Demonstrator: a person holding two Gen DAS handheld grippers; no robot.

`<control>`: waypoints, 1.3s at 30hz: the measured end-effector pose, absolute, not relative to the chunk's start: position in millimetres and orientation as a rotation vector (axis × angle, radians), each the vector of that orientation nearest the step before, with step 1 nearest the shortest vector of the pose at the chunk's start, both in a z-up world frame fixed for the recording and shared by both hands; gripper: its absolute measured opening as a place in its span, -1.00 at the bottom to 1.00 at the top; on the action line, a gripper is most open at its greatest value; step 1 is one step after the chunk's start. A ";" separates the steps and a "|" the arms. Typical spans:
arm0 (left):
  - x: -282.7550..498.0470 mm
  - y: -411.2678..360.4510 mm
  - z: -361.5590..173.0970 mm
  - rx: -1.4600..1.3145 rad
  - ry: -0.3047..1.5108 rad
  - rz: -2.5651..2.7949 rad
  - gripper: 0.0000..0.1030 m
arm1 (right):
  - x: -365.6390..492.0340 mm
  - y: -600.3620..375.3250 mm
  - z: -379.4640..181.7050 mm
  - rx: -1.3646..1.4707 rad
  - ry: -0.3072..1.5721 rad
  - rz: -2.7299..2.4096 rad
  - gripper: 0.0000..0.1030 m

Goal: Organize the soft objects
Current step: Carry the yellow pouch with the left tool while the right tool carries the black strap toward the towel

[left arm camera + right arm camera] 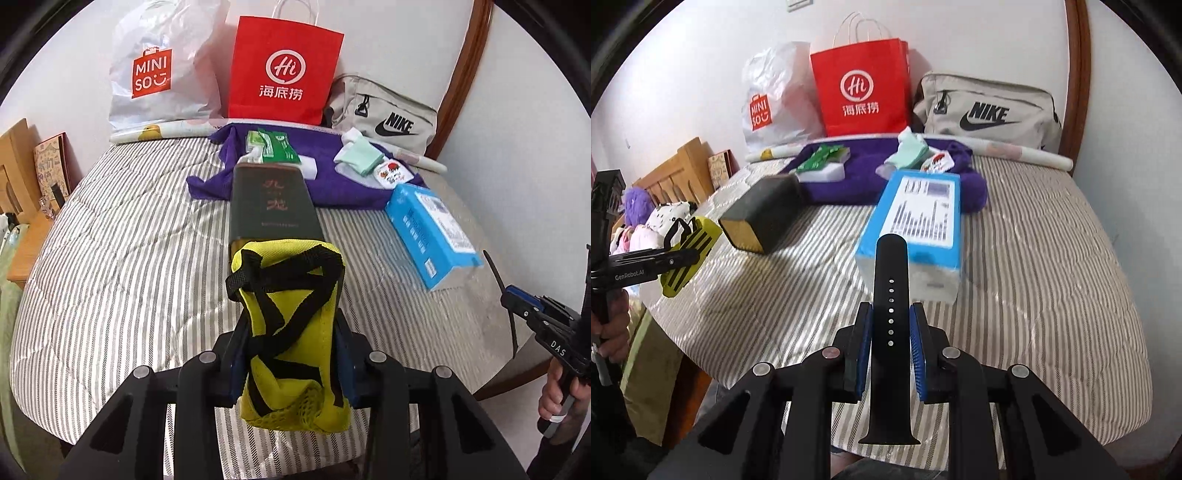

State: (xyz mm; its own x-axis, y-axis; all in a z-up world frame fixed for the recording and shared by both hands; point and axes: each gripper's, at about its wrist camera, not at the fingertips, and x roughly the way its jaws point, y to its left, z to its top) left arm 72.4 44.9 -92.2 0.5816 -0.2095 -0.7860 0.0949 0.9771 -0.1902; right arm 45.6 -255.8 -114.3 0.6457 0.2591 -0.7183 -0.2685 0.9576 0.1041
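right tongs (pixel 891 332) clamp black watch strap (pixel 889 295) | blue box (pixel 916 218) behind, on bed (pixel 1034 258)

Grey-and-white striped quilt (pixel 129 236) under everything. Bright yellow pouch (pixel 291 332) with black straps crossing it and yellow mesh at the bottom. Plain black watch strap (pixel 891 332) with a row of little pale holes. Dark green box (pixel 273 201) with reddish characters on top and a mustard-yellow end. Sky-blue box (pixel 916 221) carrying a white printed label. Deep purple cloth (pixel 325 181), with a green-and-white packet (pixel 271 147) and mint-green folded fabric (pixel 356 157) on it. Red paper bag (pixel 284 70) with white logo, white plastic bag (pixel 159 70) with a red-orange square logo, beige bag (pixel 986 107) with black lettering. Blue pads (pixel 919 354) on black gripper fingers.
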 end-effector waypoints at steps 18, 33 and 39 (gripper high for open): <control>123.0 41.0 -51.6 -0.165 0.900 -0.193 -0.27 | 102.6 -252.8 -72.2 0.007 0.758 0.341 -0.61; 172.8 42.0 -34.6 -0.167 0.888 -0.169 -0.26 | 163.6 -240.3 -50.5 -0.003 0.733 0.377 -0.61; 193.5 42.1 -31.3 -0.159 0.883 -0.162 -0.26 | 186.5 -236.3 -50.4 -0.010 0.740 0.383 -0.61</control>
State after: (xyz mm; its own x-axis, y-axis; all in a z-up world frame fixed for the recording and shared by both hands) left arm 193.5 42.1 -31.3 0.6239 -0.2063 -0.7538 0.0754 0.9759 -0.2047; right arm 186.5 -236.3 -50.4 0.6728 0.3364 -0.6589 -0.3435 0.9309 0.1246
